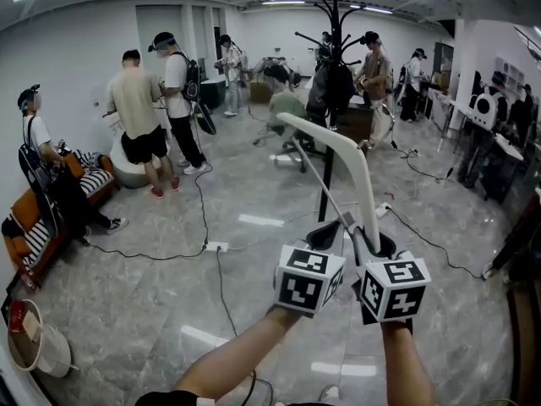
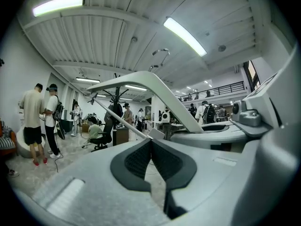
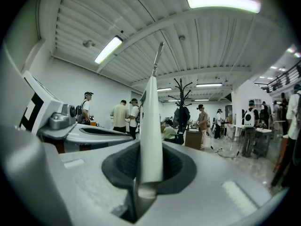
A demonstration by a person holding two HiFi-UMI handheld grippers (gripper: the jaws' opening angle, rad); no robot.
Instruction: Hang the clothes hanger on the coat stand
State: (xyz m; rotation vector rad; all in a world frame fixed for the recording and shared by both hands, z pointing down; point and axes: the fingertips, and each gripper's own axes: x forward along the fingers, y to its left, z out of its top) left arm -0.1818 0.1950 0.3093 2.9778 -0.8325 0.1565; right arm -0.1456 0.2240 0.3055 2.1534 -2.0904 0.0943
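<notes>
Two things dominate the grey floor (image 1: pixel 169 311): the black coat stand (image 1: pixel 325 184), standing well ahead with dark garments on its hooks, and the white clothes hanger (image 1: pixel 351 163), held up in front of it and apart from it. One broad arm of the hanger rises between the right tongs (image 3: pixel 150 173), which are clamped on it. The left tongs (image 2: pixel 150 142), just beside, are pinched together on the end of its thin bar (image 2: pixel 122 119).
</notes>
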